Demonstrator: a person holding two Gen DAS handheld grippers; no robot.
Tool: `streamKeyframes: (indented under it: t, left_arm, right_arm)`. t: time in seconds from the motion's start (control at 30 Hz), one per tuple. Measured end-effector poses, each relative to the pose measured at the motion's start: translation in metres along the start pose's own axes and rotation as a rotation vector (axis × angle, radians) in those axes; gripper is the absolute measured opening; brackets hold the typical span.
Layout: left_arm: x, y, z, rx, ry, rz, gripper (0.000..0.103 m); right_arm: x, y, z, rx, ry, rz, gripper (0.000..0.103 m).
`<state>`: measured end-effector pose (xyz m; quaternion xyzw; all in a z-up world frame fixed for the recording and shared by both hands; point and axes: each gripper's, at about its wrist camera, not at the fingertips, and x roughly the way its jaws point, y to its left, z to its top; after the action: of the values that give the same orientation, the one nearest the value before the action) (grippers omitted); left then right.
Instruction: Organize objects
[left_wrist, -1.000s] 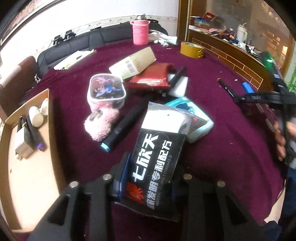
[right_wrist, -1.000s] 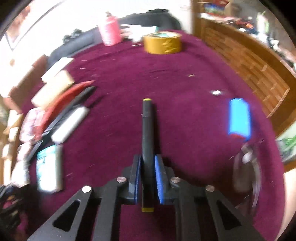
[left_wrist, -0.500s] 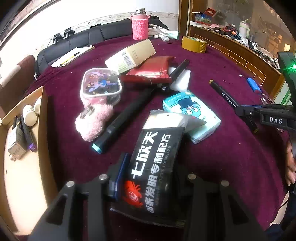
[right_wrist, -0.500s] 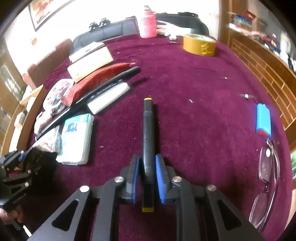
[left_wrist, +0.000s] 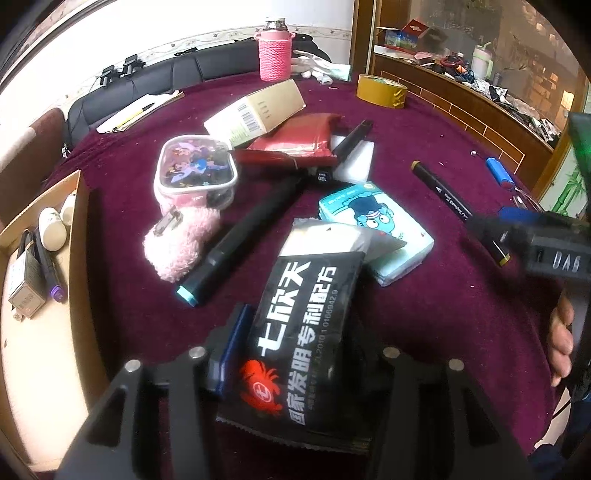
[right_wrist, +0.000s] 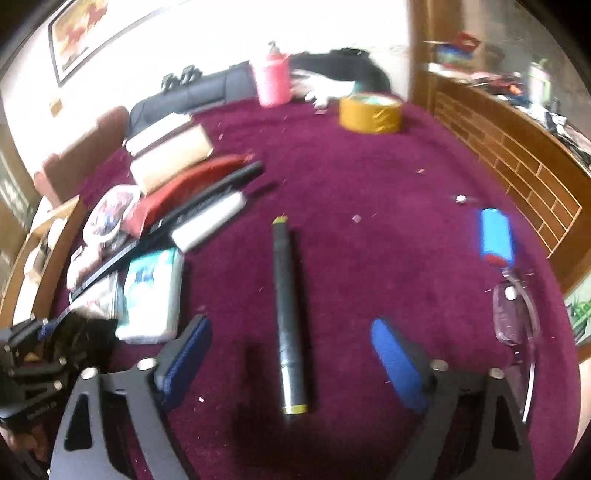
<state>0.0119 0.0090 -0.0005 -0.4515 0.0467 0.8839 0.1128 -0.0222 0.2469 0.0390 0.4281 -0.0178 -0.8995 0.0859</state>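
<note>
R gripper (right_wrist: 291, 354) jaws just opened wide, pads clear of marker (right_wrist: 290, 314), which lies flat on cloth (right_wrist: 369, 184) between them, apart from the pile, prob. to keep pens separate. L gripper (left_wrist: 295, 354) jaws easing apart w/ black packet (left_wrist: 303, 332) between; can't tell if pads grip. Box (left_wrist: 79, 258) at left w/ sorted bits

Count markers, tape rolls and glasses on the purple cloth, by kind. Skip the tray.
markers: 3
tape roll: 1
glasses: 1
total: 5
</note>
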Motion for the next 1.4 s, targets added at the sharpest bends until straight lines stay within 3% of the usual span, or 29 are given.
streamKeyframes:
  t: [0.1, 0.13, 0.17, 0.2, 0.27, 0.3, 0.37, 0.5, 0.57, 0.73, 1.0, 1.4]
  left_arm:
    - [0.0, 0.0, 0.0, -0.003, -0.002, -0.006, 0.049]
    - [0.0, 0.0, 0.0, -0.003, -0.002, -0.007, 0.049]
    - [0.0, 0.0, 0.0, -0.003, -0.002, -0.007, 0.049]
    - [0.0, 0.0, 0.0, -0.004, -0.002, -0.008, 0.049]
    - [0.0, -0.001, 0.0, -0.002, -0.001, -0.005, 0.049]
    - [0.001, -0.001, 0.0, 0.0, 0.0, -0.002, 0.049]
    - [0.001, -0.003, 0.0, 0.006, 0.001, 0.005, 0.049]
    - [0.001, -0.004, 0.0, 0.015, 0.001, 0.017, 0.049]
    - [0.0, -0.003, 0.0, 0.007, -0.006, 0.019, 0.039]
    - [-0.004, 0.005, -0.001, -0.032, -0.021, -0.006, 0.034]
    - [-0.019, 0.012, -0.007, -0.094, -0.061, -0.085, 0.034]
    - [-0.065, 0.05, -0.01, -0.205, -0.15, -0.109, 0.034]
  right_arm:
    - [0.009, 0.004, 0.011, -0.051, 0.057, -0.018, 0.07]
    - [0.013, 0.007, 0.014, -0.074, 0.077, -0.023, 0.064]
    - [0.017, 0.01, 0.016, -0.089, 0.089, -0.032, 0.044]
    - [0.021, 0.012, 0.017, -0.089, 0.099, -0.039, 0.033]
    - [0.034, 0.014, 0.019, -0.095, 0.151, -0.041, 0.03]
    - [0.034, 0.015, 0.019, -0.096, 0.142, -0.048, 0.021]
    - [0.036, 0.018, 0.019, -0.114, 0.134, -0.078, 0.016]
    - [0.03, 0.018, 0.015, -0.108, 0.127, -0.041, 0.016]
    - [0.021, 0.017, 0.011, -0.092, 0.11, -0.007, 0.016]
    - [0.005, 0.027, 0.007, -0.089, 0.066, 0.05, 0.016]
    - [-0.011, 0.048, 0.003, -0.112, 0.049, 0.126, 0.017]
    - [-0.03, 0.101, 0.006, -0.183, 0.061, 0.266, 0.017]
